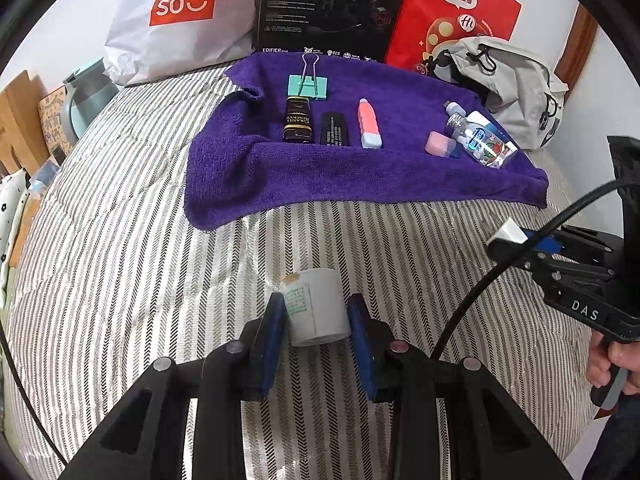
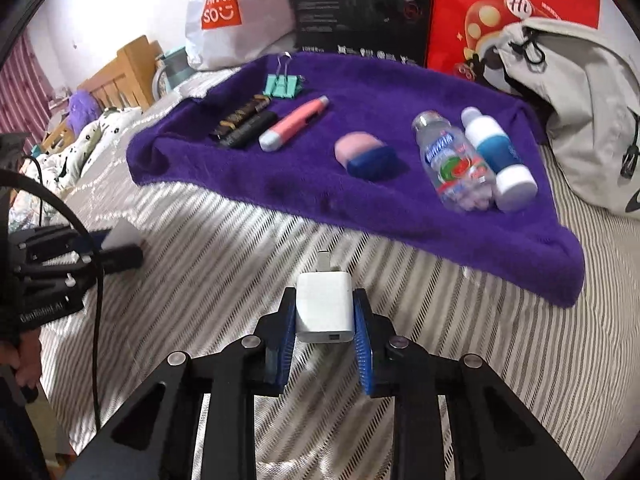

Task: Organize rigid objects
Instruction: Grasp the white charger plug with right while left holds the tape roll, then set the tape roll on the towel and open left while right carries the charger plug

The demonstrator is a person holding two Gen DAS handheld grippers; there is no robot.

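My left gripper point(image 1: 318, 312) is shut on a small white bottle point(image 1: 316, 306) with a green-printed label, held above the striped bedspread. In my right gripper point(image 2: 325, 308) sits a white charger plug point(image 2: 325, 306), gripped between the blue pads, prongs pointing forward. Ahead lies a purple towel point(image 1: 340, 176) carrying a mint binder clip point(image 1: 307, 86), a dark brown box point(image 1: 298, 120), a black case point(image 1: 334, 128), a pink tube point(image 1: 369, 124), a pink-and-blue eraser point(image 2: 366, 154), a clear bottle point(image 2: 454, 160) and a white-and-blue bottle point(image 2: 496, 152).
Behind the towel stand a white Miniso bag point(image 1: 180, 12), a black box point(image 1: 332, 4), a red bag point(image 1: 452, 12) and a grey backpack point(image 2: 580, 100). A black cable point(image 1: 500, 272) crosses at right. The striped bedspread point(image 1: 160, 280) stretches in front.
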